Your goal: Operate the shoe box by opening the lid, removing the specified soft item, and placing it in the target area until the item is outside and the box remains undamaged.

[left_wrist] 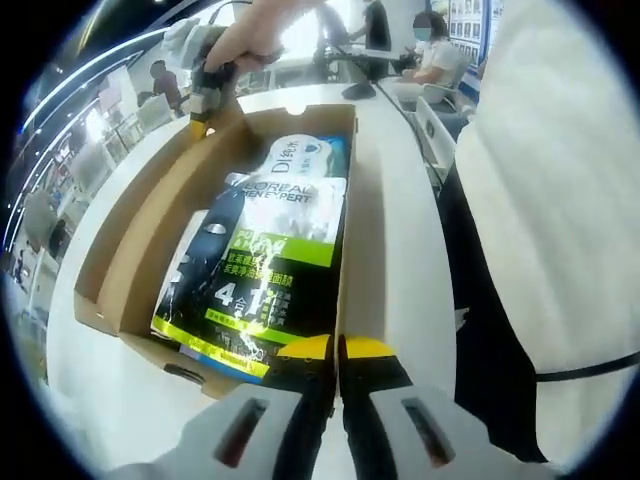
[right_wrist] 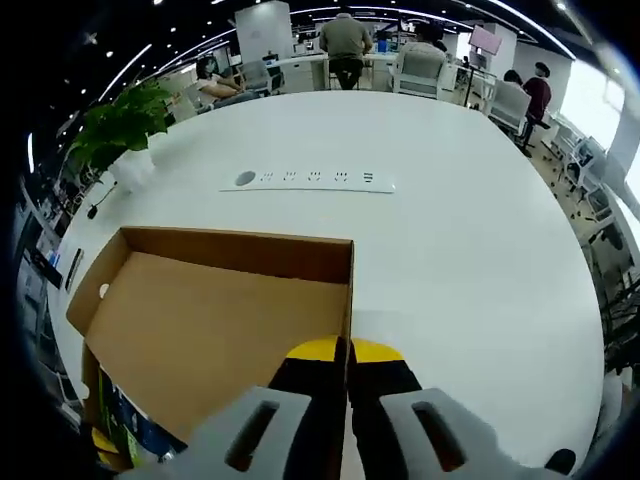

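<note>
Both claws (left_wrist: 338, 350) (right_wrist: 348, 352) pinch the open shoe box (left_wrist: 130, 240) walls.

The left gripper (left_wrist: 338, 350) points forward with its yellow-tipped jaws pressed together — no gap between them. The right gripper (right_wrist: 348, 352) is likewise closed, jaws meeting edge to edge; in the left gripper view a hand (left_wrist: 255, 40) grips it from above.

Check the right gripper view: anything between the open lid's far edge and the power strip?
Nothing. In the right gripper view, only bare white table separates the lid from the power strip.
</note>
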Available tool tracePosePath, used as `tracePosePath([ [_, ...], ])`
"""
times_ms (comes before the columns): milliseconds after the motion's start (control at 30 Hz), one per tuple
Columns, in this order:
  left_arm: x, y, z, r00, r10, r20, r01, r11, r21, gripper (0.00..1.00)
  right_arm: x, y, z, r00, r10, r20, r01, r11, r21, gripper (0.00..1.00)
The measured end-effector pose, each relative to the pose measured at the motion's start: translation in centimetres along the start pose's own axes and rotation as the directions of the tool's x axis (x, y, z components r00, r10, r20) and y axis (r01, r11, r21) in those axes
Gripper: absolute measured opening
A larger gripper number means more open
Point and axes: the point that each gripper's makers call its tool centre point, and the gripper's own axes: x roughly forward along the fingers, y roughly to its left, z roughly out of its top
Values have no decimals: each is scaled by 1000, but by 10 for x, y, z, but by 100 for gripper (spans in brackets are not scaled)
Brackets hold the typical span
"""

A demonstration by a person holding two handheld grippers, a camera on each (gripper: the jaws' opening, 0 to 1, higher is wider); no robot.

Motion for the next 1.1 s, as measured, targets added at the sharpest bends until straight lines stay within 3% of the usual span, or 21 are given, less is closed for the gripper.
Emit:
tracePosePath([
  [233,0,-1,0,1000,5,1,-5,1000,2,2,-6,7,-9,999,33,-25,-33,999,-8,1],
  [400,0,-2,0,1000,-3,-1,3,1000,6,2,-18,11,-9,998,60,1,-60,998,28,6],
  [567,0,-2,0,1000,-6,0,6,1000,8,2,-33,9,-3,996,66,61,-67,998,8,14],
  [800,-1,-3,0,1000,-5,7,5,1000,19,1,-54,18,-4,982,135,131,-141,989,38,18],
  [933,-1,-3,0,1000,-1,5,1,1000,18,2,-67,20,1,964,147,222,-156,987,26,18],
  [1033,-1,-3,0,1000,-1,4,1,1000,17,2,-77,30,3,947,200,252,-203,979,-11,19],
  [1100,-1,-3,0,1000,-3,7,3,1000,24,2,-83,29,3,945,196,263,-194,980,-32,20],
])
